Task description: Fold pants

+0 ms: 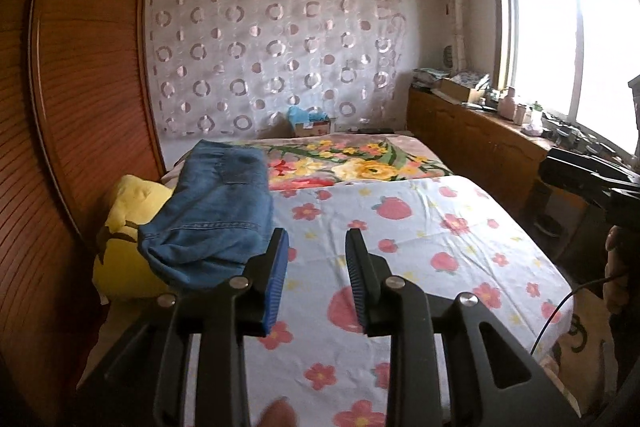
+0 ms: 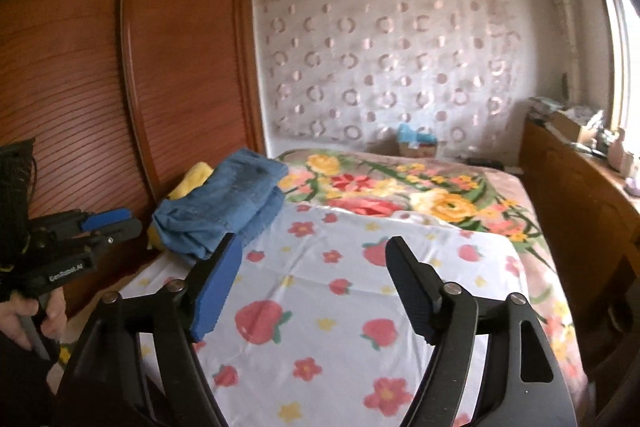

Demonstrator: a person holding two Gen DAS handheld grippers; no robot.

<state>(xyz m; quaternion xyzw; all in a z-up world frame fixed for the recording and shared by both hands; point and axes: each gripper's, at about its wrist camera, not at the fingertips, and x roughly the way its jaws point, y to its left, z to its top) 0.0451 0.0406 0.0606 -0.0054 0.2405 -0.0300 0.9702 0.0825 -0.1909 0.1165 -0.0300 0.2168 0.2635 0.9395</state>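
Blue denim pants point(image 1: 216, 211) lie folded in a loose stack at the left edge of the bed, partly on a yellow cushion point(image 1: 128, 227). They also show in the right wrist view point(image 2: 228, 203). My left gripper point(image 1: 318, 239) is open and empty, held above the strawberry-print sheet point(image 1: 420, 227), just right of the pants. My right gripper point(image 2: 314, 247) is open wide and empty, above the same sheet point(image 2: 320, 291), with the pants ahead to its left. The left gripper also shows at the left of the right wrist view point(image 2: 116, 221).
A wooden wardrobe point(image 1: 80, 87) stands close along the bed's left side. A floral blanket point(image 1: 360, 159) covers the far half of the bed. A low wooden cabinet point(image 1: 480, 139) with clutter runs under the window on the right. A cardboard box point(image 1: 312, 125) sits by the far wall.
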